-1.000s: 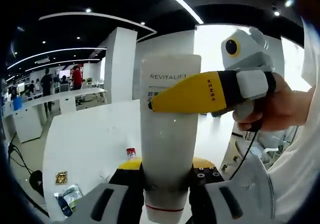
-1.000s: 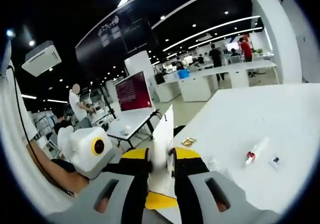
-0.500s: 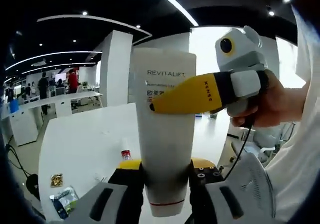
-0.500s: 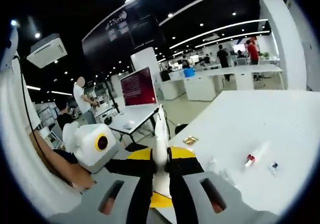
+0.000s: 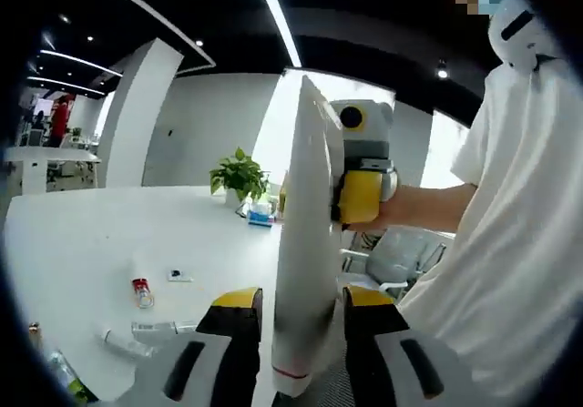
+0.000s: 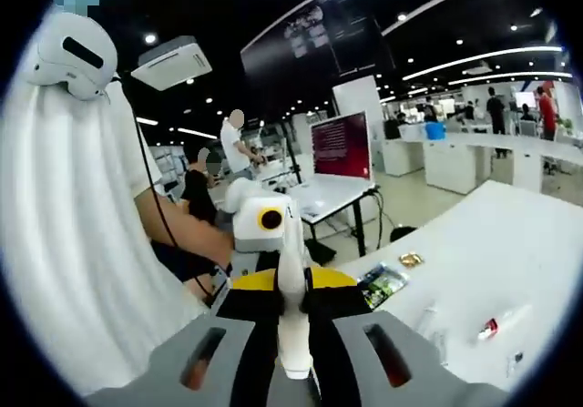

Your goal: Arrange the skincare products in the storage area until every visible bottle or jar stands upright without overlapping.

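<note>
While the left gripper (image 5: 293, 320) clamps the white tube (image 5: 305, 243) upright above the table (image 5: 100, 234), a twist could slip it. Right gripper (image 6: 293, 298) pinches that tube's (image 6: 291, 289) thin edge; opposing pulls may drop it.

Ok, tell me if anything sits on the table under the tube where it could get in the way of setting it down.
The white squeeze tube is held between both grippers' jaws above the white table. Small items lie there: a red-capped vial and a clear tube. Open tabletop remains around them, so nothing visible really blocks placement.
</note>
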### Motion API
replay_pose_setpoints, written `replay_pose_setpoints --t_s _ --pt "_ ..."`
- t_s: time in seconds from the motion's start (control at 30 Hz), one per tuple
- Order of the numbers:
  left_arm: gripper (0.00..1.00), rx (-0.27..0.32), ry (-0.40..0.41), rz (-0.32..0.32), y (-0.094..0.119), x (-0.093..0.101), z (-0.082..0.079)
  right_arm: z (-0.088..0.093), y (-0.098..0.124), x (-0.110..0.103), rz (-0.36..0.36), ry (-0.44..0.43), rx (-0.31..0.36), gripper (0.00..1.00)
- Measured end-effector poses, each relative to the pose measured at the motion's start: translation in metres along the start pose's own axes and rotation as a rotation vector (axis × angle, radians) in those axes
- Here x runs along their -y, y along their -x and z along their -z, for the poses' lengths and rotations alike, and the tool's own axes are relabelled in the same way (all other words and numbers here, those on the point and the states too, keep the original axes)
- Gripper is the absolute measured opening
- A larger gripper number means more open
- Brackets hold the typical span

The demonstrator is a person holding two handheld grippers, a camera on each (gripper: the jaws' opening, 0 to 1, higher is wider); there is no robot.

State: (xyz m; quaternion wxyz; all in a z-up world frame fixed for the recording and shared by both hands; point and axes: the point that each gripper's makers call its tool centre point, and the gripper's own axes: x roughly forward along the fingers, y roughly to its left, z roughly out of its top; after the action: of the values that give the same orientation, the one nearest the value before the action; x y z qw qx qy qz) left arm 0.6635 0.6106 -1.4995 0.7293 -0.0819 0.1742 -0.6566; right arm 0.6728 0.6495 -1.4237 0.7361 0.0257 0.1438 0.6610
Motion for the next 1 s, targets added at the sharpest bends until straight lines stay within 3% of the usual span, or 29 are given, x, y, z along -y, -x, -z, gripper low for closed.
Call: replay_pose_setpoints --t_s 0.1,0.3,0.43,0.73,0.87,1.0 --pt "0.31 -0.001 0.003 0.047 -0.001 0.006 0.001 -0.003 -0.001 -0.006 -0.046 -0.013 0.023 0.08" --pt "0.23 -0.049 -0.029 0.077 -0.002 0.014 0.012 0.006 -0.008 -0.008 -0.076 -0.026 -0.011 0.09" --pt "0.20 -0.060 -0.029 0.055 -0.002 0.013 0.018 0.011 -0.010 -0.007 -0.079 -0.038 -0.033 0.11" --pt "0.18 -0.109 -0.078 -0.018 -0.002 0.001 0.027 0.023 -0.010 -0.001 -0.044 0.018 -0.213 0.14" --pt "0.18 -0.207 -0.124 -0.047 -0.001 -0.003 0.045 0.021 -0.004 -0.002 -0.041 0.068 -0.290 0.15" --pt "0.18 -0.229 -0.132 -0.035 -0.003 0.003 0.055 0.033 0.000 -0.009 -0.075 0.124 -0.449 0.17"
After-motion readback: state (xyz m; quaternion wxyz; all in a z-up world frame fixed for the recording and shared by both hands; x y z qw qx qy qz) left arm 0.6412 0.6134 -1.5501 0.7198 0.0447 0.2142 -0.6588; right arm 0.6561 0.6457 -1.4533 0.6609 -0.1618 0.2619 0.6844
